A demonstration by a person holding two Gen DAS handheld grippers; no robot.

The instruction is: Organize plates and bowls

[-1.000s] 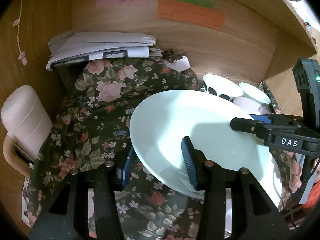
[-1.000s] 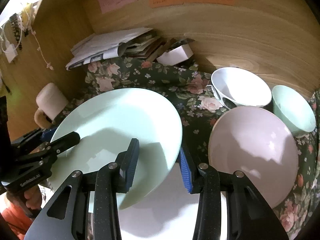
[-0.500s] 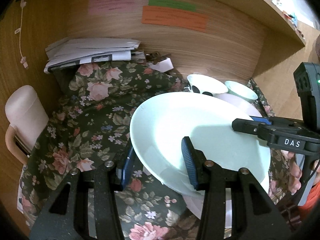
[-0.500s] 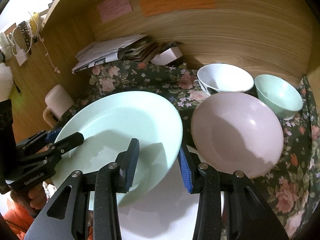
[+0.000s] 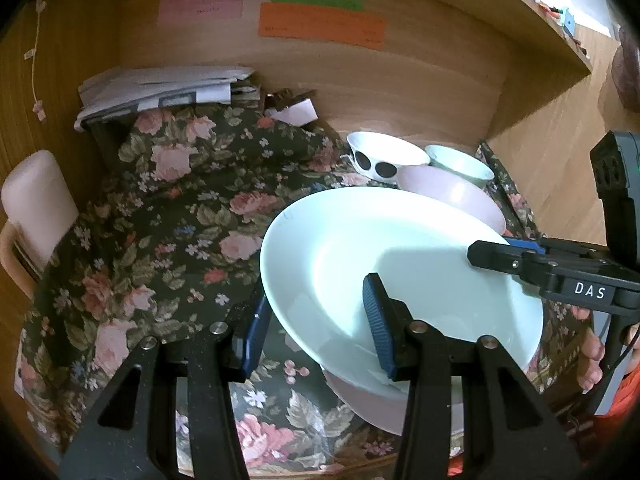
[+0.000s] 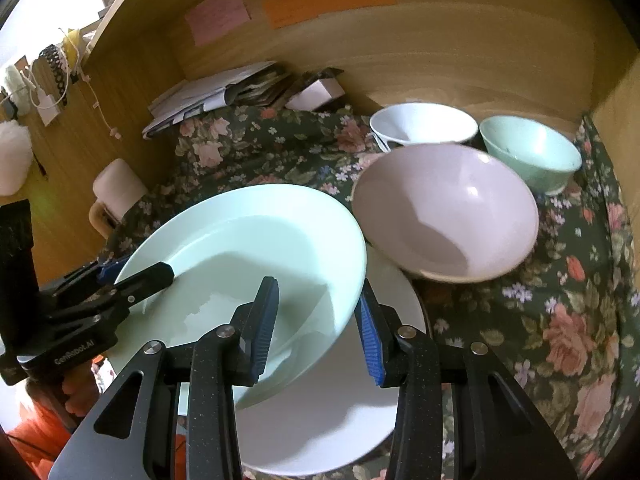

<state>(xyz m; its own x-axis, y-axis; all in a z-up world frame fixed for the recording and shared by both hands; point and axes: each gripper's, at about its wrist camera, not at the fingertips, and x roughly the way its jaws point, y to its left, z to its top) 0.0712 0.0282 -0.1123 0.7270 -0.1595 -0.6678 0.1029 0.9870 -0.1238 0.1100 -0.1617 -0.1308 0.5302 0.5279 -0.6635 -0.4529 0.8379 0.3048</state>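
Both cameras have pulled back and risen since a second ago, so more flowered cloth [image 5: 168, 216] shows around the pale green plate [image 5: 384, 256]. Left gripper [image 5: 320, 320] and right gripper [image 6: 316, 320] each straddle an opposite rim of that plate, jaws part open around it; firm contact cannot be told. "DAS" and "GenRobot.AI" read on the opposing grippers. Only the right view shows the white plate [image 6: 340, 420] beneath. Pink bowl [image 6: 448, 208], white bowl [image 6: 424, 122] and green bowl [image 6: 532, 152] sit behind.
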